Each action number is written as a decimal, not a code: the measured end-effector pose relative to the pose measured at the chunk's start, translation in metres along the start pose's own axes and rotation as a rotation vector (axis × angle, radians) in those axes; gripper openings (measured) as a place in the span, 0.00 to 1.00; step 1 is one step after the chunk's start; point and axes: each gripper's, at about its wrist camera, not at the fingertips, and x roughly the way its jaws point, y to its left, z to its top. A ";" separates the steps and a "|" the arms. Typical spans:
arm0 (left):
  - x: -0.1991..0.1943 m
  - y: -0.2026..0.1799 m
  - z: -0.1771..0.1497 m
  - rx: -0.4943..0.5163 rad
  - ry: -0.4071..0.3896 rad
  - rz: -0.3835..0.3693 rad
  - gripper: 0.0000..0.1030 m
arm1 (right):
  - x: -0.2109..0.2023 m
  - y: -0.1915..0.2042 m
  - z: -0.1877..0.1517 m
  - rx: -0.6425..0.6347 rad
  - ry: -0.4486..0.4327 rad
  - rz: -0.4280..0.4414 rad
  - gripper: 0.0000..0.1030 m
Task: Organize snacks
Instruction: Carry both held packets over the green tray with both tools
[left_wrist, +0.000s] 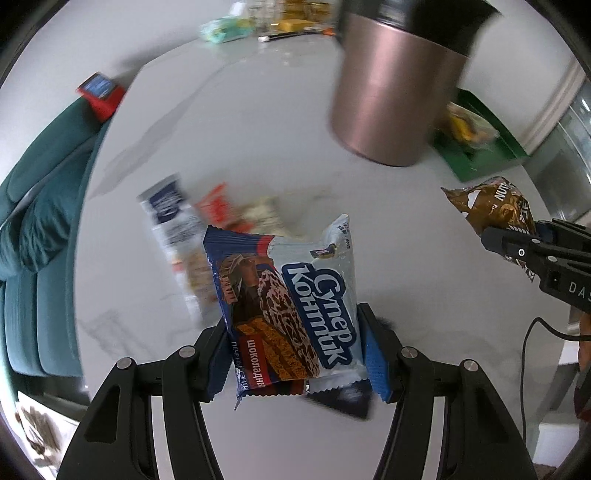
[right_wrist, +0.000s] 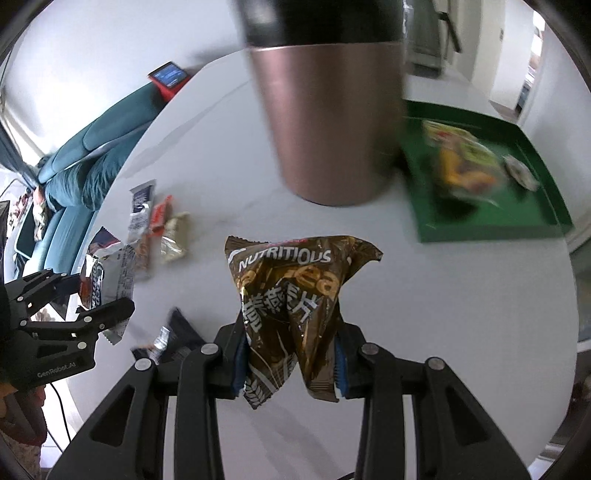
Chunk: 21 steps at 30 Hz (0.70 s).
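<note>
We carry one snack in each hand above the tabletop (right_wrist: 461, 295): our left gripper (left_wrist: 295, 354) is clamped on the blue cookie pack (left_wrist: 291, 310), our right gripper (right_wrist: 290, 354) on the brown cereal bag (right_wrist: 295, 295). The green tray (right_wrist: 546, 173) lies ahead to the right past the pink tumbler (right_wrist: 332, 129), nearer our right hand.

Both wrist views downward, sharing tumbler (left_wrist: 391, 96)

Rose-metal tumbler (right_wrist: 328, 122) on white table (right_wrist: 443, 295), teal sofa (right_wrist: 88, 166), red-cased device (right_wrist: 169, 79)
</note>
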 end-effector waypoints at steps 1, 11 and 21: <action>0.001 -0.010 0.003 0.011 0.000 -0.001 0.54 | -0.005 -0.011 -0.004 0.009 -0.001 -0.001 0.38; 0.008 -0.121 0.040 0.052 -0.017 -0.057 0.54 | -0.041 -0.115 -0.014 0.042 0.007 -0.035 0.38; 0.029 -0.226 0.092 0.045 -0.064 -0.072 0.54 | -0.055 -0.214 0.002 0.023 0.007 -0.047 0.38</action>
